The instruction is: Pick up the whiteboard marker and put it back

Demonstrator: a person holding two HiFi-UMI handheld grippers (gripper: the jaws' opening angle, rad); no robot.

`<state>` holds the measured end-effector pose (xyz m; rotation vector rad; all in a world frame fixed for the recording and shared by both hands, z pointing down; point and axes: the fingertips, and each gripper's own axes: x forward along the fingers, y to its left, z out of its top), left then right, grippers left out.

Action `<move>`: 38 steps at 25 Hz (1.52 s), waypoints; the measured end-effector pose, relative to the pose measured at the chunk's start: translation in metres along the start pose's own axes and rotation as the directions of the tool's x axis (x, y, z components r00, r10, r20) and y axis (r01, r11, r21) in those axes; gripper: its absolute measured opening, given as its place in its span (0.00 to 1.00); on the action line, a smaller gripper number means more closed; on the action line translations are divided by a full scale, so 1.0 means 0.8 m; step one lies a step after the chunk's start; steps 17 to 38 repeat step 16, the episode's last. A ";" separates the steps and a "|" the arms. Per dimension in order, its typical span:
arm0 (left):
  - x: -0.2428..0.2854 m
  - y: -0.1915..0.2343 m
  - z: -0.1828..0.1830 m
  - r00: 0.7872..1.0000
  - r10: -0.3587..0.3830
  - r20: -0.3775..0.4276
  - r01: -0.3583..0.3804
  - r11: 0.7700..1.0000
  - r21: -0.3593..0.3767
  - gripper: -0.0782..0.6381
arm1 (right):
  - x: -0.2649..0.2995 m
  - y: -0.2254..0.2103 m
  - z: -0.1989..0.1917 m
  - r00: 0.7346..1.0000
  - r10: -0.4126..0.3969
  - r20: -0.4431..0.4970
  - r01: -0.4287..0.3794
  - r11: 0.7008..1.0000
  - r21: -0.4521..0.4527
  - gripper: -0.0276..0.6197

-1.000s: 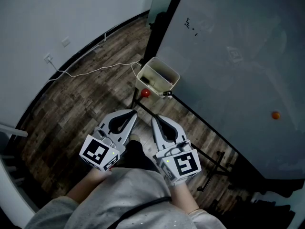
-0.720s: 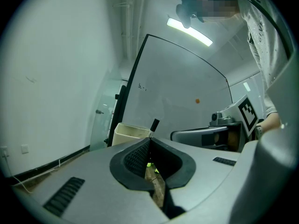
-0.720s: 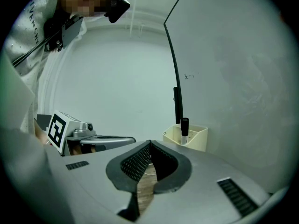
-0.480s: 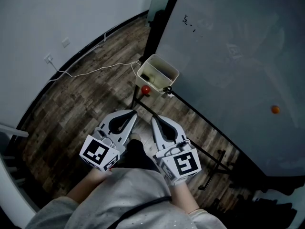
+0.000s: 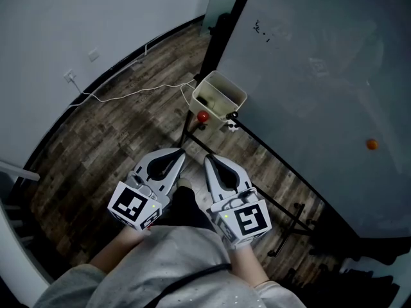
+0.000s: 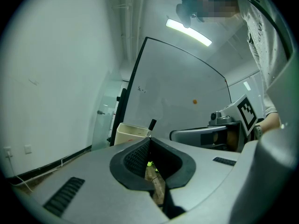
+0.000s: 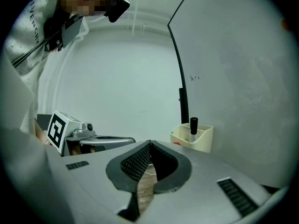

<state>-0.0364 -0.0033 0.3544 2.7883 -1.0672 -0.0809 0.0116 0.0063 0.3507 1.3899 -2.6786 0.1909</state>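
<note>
Whiteboard marker [image 7: 193, 129] half-hidden in holder [image 7: 203, 144]

Floor [image 5: 115, 140] – matt wood planks w/ rough grain; whiteboard [image 5: 321, 76] smooth; tray [image 5: 228, 82] – cream plastic

— Floor and wall?
— Dark wood-plank floor [image 5: 109, 140]. The white wall [image 5: 77, 18] on the left carries two outlets [image 5: 94, 54]. A white cable [image 5: 128, 94] runs from the lower outlet across the planks toward the whiteboard [image 5: 321, 76].
— Condition of the whiteboard?
— It is held by a black frame [image 5: 226, 27]. A few small dark marks [image 5: 260, 31] sit near its upper left edge. One orange magnet [image 5: 372, 144] is on the surface, far to the right and well apart from the marks. A red round piece [image 5: 202, 116] shows low down beside the frame.
— Lighting?
— One ceiling strip light [image 6: 189, 31], lit.
</note>
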 end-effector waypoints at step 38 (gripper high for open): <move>-0.024 -0.010 -0.006 1.000 -0.008 0.000 0.008 1.000 -0.017 0.13 | -0.014 0.027 -0.008 1.000 0.019 -0.017 -0.020 1.000 -0.007 0.07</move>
